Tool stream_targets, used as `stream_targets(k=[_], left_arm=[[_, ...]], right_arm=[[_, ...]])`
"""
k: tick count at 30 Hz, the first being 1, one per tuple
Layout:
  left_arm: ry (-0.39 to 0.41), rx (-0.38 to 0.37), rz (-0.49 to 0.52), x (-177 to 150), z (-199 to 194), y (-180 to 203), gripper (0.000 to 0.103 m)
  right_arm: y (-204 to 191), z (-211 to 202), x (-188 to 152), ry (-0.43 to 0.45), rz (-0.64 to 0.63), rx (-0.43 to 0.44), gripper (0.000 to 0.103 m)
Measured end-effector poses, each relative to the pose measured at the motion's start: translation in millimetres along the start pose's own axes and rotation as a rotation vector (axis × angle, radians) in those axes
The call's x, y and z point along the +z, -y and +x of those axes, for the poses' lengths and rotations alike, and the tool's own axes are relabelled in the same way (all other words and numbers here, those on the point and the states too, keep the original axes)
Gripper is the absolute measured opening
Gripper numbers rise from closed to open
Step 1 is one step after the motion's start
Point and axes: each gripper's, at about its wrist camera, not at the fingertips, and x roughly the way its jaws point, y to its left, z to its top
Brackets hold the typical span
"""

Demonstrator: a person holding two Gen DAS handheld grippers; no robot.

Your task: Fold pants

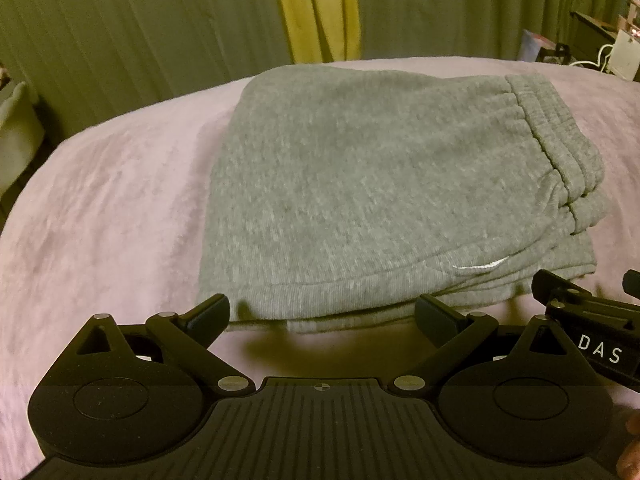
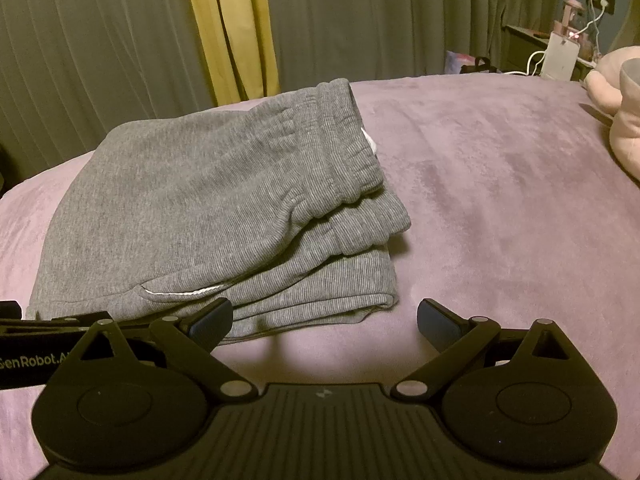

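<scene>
Grey sweatpants (image 1: 380, 184) lie folded in a compact stack on the pink blanket (image 1: 108, 216), waistband to the right. They also show in the right wrist view (image 2: 208, 208), left of centre. My left gripper (image 1: 322, 314) is open and empty just in front of the stack's near edge. My right gripper (image 2: 324, 320) is open and empty at the stack's near right corner. The right gripper (image 1: 588, 312) shows at the right edge of the left wrist view.
Green and yellow curtains (image 1: 316, 8) hang behind the bed. A pink plush toy (image 2: 620, 116) lies at the far right. A shelf with cables and small items (image 2: 560, 52) stands behind the bed on the right.
</scene>
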Motion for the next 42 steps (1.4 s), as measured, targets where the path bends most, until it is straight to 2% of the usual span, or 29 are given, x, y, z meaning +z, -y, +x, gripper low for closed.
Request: stream_targets(k=[42], left_arm=[[-0.009, -0.005, -0.004, 3.6, 0.7, -1.2, 0.102]], right_arm=[[-0.4, 1.6, 0.2, -0.009, -0.011, -0.001, 0.099]])
